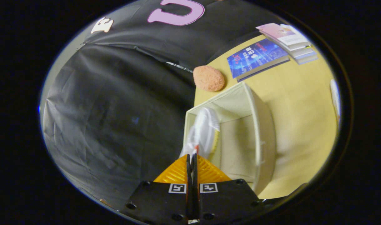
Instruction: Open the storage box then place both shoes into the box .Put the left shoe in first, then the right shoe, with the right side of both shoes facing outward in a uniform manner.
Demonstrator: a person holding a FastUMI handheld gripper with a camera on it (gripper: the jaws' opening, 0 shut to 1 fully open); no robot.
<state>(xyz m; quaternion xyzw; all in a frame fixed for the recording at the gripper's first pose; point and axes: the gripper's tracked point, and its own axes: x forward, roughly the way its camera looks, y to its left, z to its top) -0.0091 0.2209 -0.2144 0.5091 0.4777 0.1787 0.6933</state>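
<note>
My gripper [192,156] is shut on a white shoe [204,131], both fingers pinching its rear edge. The shoe hangs from the fingertips, sole side showing a yellowish trim, and reaches into the open cream storage box [259,125]. It lies against the box's wall on the side of the black cloth. The box stands on the yellow table with its opening facing me, and its inside beside the shoe is bare. The view is rolled, so the table runs up the side of the picture.
Beyond the box lies a round orange-pink sponge-like pad [208,78] at the table's edge. A blue book [256,57] and a stack of books [288,39] lie further off on the yellow table [303,103]. Black cloth hangs on the other side.
</note>
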